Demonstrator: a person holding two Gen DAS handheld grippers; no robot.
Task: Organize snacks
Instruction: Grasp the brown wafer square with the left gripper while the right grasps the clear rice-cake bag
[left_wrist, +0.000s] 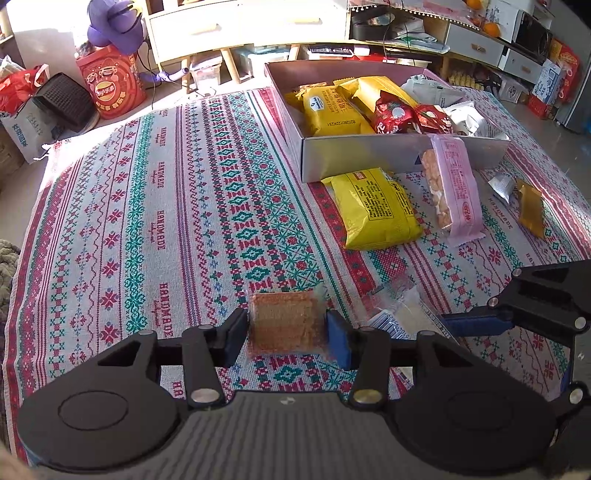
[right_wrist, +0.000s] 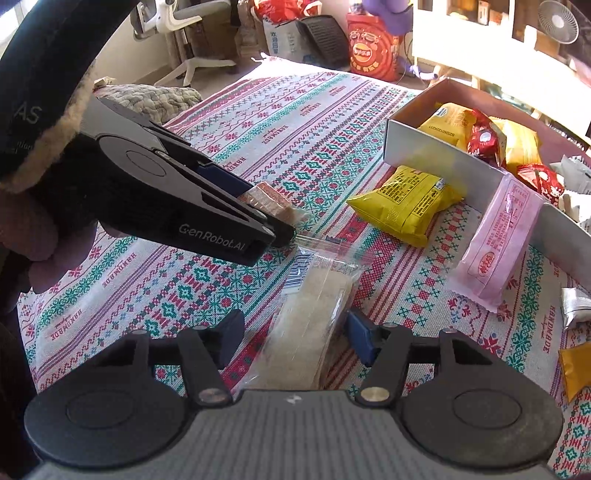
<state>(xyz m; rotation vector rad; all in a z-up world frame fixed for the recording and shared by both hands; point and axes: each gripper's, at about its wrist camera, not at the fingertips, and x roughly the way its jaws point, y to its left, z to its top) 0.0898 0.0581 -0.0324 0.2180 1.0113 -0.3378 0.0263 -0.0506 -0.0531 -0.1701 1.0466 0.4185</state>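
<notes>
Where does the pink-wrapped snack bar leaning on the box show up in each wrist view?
Left wrist: pink snack bar upper right, leaning on the box's near wall, right of the yellow packet.
Right wrist: pink snack bar right of centre, against the box wall.
Shared landmark: the grey box.

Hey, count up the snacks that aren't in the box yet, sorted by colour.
yellow packet: 1
pink packet: 1
orange packet: 1
silver packet: 1
brown wafer: 1
pale clear-wrapped packet: 1
Total: 6
</notes>
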